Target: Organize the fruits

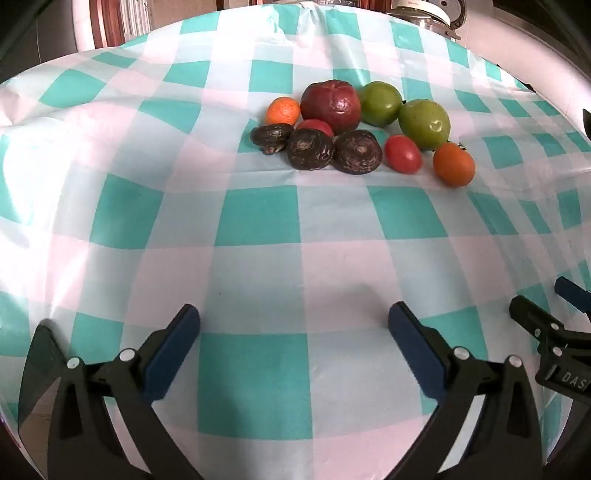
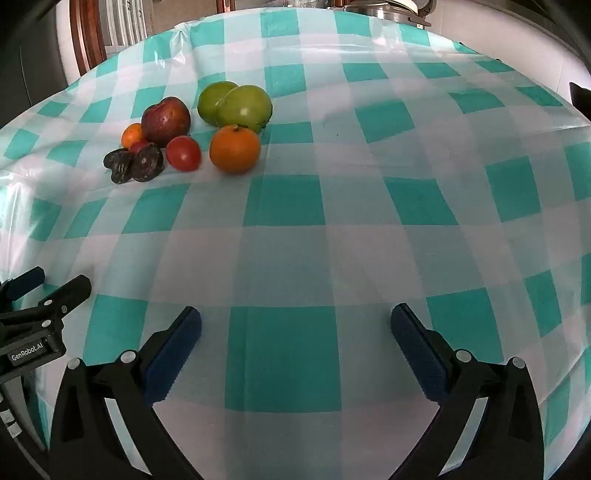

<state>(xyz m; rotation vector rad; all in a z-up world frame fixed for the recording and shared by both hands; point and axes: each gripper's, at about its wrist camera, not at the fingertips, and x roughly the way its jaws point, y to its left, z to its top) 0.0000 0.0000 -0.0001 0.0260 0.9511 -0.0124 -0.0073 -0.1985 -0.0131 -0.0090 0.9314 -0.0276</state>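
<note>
A pile of fruit lies on the checked tablecloth (image 1: 258,221): a dark red apple (image 1: 330,100), two green fruits (image 1: 424,123), two oranges (image 1: 453,163), two red tomatoes (image 1: 402,153) and three dark brown water chestnuts (image 1: 357,151). My left gripper (image 1: 293,325) is open and empty, well short of the pile. My right gripper (image 2: 295,328) is open and empty; the pile lies far up-left of it, with the big orange (image 2: 235,148) nearest and the apple (image 2: 166,120) behind. Each gripper shows at the other view's edge, with the right gripper (image 1: 546,302) at the left wrist view's right edge.
The teal and white tablecloth (image 2: 332,221) is wrinkled around the pile. A metal cooker (image 1: 424,14) stands at the table's far edge. A wooden door frame (image 2: 86,33) is behind the table at the left.
</note>
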